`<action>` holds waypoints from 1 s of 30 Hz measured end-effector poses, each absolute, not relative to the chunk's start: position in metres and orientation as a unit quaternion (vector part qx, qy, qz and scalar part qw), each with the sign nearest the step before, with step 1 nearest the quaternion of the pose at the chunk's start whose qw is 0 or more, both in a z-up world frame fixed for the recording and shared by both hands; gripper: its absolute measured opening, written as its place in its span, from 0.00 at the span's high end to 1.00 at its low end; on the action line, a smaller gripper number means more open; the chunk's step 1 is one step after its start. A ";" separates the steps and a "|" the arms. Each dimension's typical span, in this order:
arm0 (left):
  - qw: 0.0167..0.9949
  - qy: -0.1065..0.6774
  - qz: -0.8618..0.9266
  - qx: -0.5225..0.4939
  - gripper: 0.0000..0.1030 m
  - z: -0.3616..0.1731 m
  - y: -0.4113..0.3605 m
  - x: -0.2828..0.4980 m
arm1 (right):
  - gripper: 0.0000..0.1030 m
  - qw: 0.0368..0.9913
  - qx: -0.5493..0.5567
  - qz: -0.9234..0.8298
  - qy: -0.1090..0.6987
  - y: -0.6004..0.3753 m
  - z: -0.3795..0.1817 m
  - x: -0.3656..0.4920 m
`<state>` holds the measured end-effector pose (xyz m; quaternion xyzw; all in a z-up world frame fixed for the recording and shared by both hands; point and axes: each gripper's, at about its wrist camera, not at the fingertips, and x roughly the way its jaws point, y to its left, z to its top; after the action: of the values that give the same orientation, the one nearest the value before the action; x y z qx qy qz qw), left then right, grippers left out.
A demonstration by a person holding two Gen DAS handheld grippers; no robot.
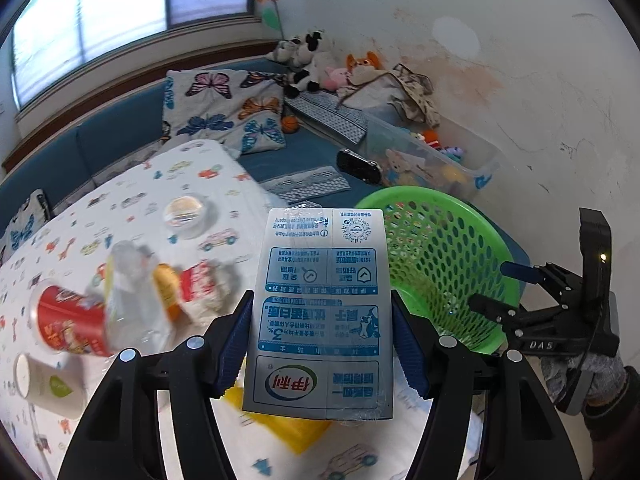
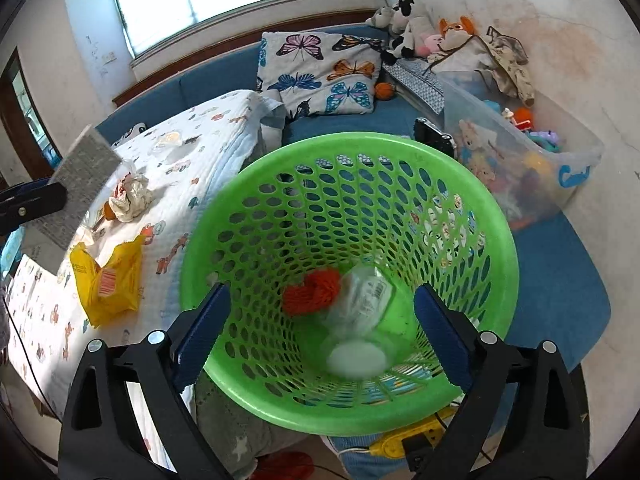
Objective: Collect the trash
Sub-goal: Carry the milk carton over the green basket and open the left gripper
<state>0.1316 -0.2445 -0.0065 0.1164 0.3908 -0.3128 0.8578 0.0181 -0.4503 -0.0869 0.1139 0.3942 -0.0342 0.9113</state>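
My left gripper [image 1: 320, 344] is shut on a grey and blue milk carton [image 1: 320, 312] and holds it above the table, just left of the green basket [image 1: 440, 264]. The carton also shows at the left of the right wrist view [image 2: 76, 184]. My right gripper [image 2: 320, 336] is open and empty over the green basket's [image 2: 256, 184] mouth. Inside lie an orange net [image 2: 310, 294], a clear plastic wrapper [image 2: 364, 300] and a white lid [image 2: 356, 358]. My right gripper also shows in the left wrist view [image 1: 504, 292].
On the patterned tablecloth [image 1: 168, 184] lie a red cup [image 1: 68, 320], a clear bag [image 1: 132, 296], crumpled wrappers [image 1: 200, 288], a white cup [image 1: 44, 384], a small clear tub [image 1: 186, 212] and a yellow packet [image 2: 108, 280]. A toy bin [image 2: 532, 160] stands behind the basket.
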 end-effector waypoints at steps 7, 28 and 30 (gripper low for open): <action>0.844 0.402 -0.330 0.132 0.39 -0.020 -0.286 0.134 | 0.10 0.918 0.109 -0.035 0.380 -0.453 -0.079 0.000; 0.818 0.431 -0.347 0.156 0.26 -0.056 -0.342 0.134 | 0.11 0.917 0.132 -0.028 0.375 -0.451 -0.082 -0.023; 0.819 0.428 -0.351 0.152 0.25 -0.054 -0.341 0.133 | 0.11 0.918 0.132 -0.027 0.374 -0.451 -0.082 -0.022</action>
<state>0.1330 -0.3413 -0.0540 0.1520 0.4284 -0.3509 0.8187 -0.0220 -0.4507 -0.0816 0.1323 0.3741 -0.0267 0.9175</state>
